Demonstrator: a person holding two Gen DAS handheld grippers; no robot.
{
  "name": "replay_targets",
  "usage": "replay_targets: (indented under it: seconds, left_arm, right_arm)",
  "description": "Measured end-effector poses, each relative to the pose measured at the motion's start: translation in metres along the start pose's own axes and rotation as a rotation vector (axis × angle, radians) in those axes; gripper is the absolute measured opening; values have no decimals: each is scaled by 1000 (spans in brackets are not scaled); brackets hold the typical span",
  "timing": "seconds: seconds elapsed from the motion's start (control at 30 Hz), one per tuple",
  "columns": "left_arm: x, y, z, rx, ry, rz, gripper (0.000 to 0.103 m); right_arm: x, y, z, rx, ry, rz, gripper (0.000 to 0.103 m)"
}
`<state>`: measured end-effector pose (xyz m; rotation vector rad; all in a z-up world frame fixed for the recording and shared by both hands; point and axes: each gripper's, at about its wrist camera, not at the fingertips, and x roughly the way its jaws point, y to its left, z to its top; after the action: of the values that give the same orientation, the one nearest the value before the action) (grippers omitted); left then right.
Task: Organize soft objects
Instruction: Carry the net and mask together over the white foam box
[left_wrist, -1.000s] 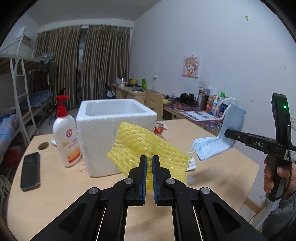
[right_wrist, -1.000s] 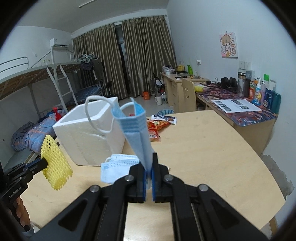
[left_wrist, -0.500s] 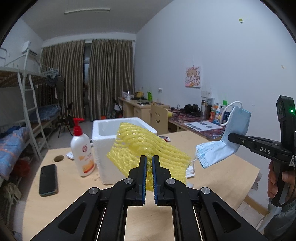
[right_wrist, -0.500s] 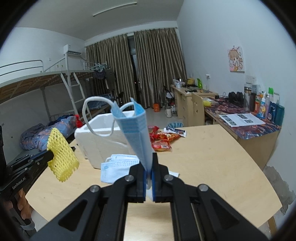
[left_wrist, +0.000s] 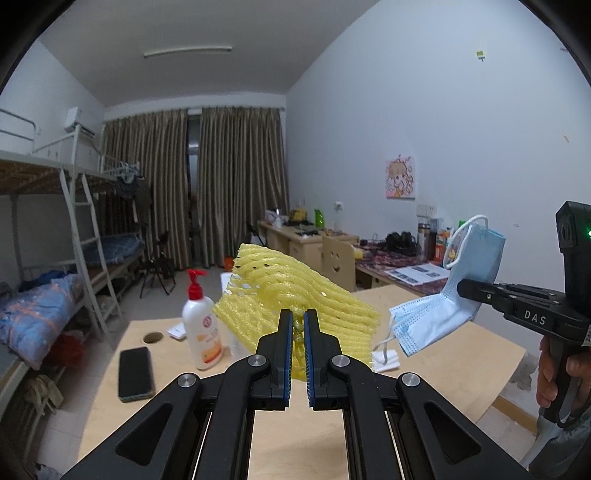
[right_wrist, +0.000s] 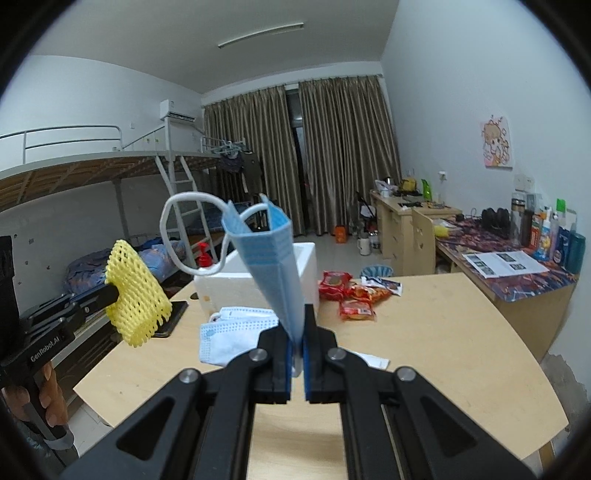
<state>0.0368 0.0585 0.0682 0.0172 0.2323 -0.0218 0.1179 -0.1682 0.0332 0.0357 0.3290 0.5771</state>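
The left claw is clamped on a yellow foam net, which fans out above and to both sides of the pinched tips and hangs in the air over the near part of the wooden table. The right claw is clamped on a light blue face mask; the mask stands up from the tips, folded, with its white ear loops curling off to the left. From the left wrist view this mask droops from the right claw at the right side, clear of the table and apart from the net. A white foam box stands open-topped at the far side of the table, beyond both held things. Just near of the box, more face masks lie flat on the table, below and left of the right claw. Red snack packets lie to the right of the box. A lotion pump bottle and a dark phone sit at the left part of the table. A hand grips each tool's handle.
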Motion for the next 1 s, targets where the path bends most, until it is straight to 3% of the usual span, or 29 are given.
replay_targets:
  seconds: [0.4, 1.0]
  left_arm:
    - [-20, 6, 12, 3, -48, 56, 6]
    - [8, 12, 32, -4, -43, 77, 6]
  right_arm:
    - [1, 9, 8, -26, -45, 56, 7]
    - [28, 14, 29, -42, -53, 66, 7]
